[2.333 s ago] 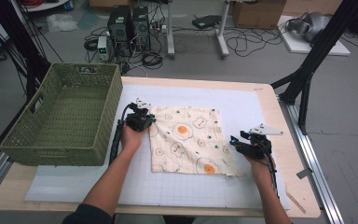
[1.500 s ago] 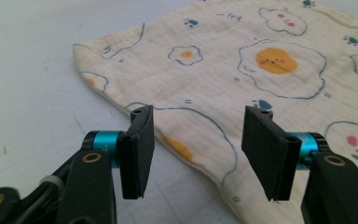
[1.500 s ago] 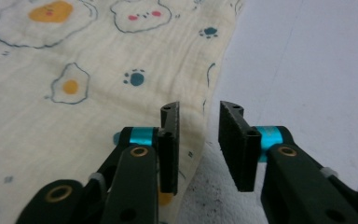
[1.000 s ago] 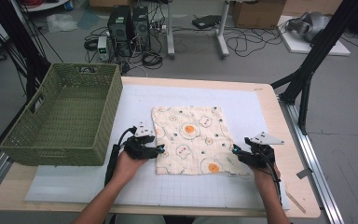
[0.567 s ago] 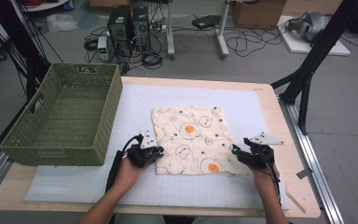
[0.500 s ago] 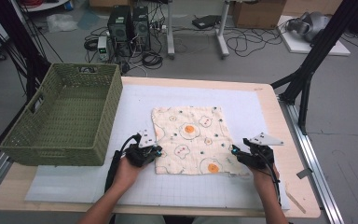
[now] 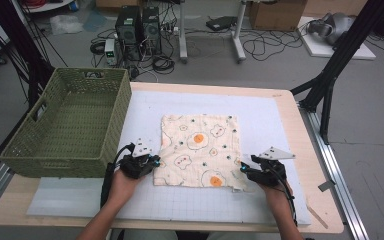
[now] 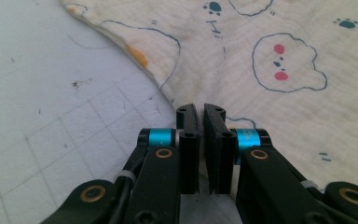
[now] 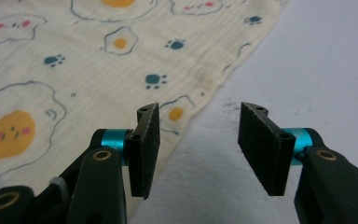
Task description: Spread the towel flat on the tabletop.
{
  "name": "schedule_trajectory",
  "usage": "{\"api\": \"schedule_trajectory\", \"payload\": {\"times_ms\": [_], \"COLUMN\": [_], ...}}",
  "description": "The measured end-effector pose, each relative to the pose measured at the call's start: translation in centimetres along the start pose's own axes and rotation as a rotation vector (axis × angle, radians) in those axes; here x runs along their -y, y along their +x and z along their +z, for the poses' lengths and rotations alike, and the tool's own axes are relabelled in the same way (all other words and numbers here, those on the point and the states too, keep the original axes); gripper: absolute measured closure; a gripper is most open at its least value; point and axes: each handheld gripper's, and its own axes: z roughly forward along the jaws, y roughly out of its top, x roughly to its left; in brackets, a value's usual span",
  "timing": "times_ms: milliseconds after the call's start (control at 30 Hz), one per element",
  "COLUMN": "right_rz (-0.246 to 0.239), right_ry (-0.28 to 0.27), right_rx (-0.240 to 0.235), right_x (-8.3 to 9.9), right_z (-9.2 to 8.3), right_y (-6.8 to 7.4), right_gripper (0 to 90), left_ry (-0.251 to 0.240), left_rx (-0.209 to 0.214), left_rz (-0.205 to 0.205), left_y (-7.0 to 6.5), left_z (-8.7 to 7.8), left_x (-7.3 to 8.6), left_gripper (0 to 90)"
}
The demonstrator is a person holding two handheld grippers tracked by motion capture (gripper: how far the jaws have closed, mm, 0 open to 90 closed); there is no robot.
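muslin cloth (image 7: 200, 150) lies between both grippers: left gripper (image 8: 201, 114) pinches its near-left corner, right gripper (image 9: 198, 123) straddles the near-right edge, jaws closing, not yet gripping.

A lab or robotics workroom: beyond the far edge of the surface (image 7: 300, 130), computer towers (image 7: 139, 25) stand on a bare floor amid tangled cables (image 7: 265, 46), cardboard boxes (image 7: 275, 12) and black rig struts (image 7: 340, 55).

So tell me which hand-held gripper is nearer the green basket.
Left. The left hand-held gripper sits at the cloth's near-left corner, just beside the green basket's near corner; the right hand-held gripper is at the cloth's near-right corner, across the cloth from it.
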Motion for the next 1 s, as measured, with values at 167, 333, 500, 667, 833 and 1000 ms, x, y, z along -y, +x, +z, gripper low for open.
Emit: {"api": "schedule_trajectory", "payload": {"times_ms": [167,333,500,667,833,1000], "right_rz": [-0.033,-0.062,-0.069,-0.081,-0.122,-0.090], "right_ry": [0.067,0.100,0.124,0.139,0.167,0.100], "right_rx": [-0.023,-0.093,-0.083,-0.080,-0.032,-0.030], "right_x": [0.1,-0.3,-0.3,0.0,-0.1,-0.2], "right_z": [0.9,0.9,0.4,-0.3,-0.8,-1.5], "right_y": [0.8,1.1,1.5,1.9,2.3,2.2], "right_gripper": [58.0,86.3,87.7,87.7,87.4,72.7], "left_ry": [-0.003,-0.002,0.005,0.008,-0.013,-0.085], "left_rx": [0.001,-0.003,-0.001,0.038,0.027,0.020], "left_rz": [0.007,0.010,0.005,-0.020,-0.060,-0.088], "left_y": [0.3,0.5,0.5,0.4,0.5,0.7], "left_z": [0.1,0.2,-0.2,-0.7,-1.2,-1.4], "left_x": [0.0,0.0,0.1,0.2,0.0,-0.2], "left_gripper": [85.0,85.3,85.7,85.1,68.5,52.5]}}
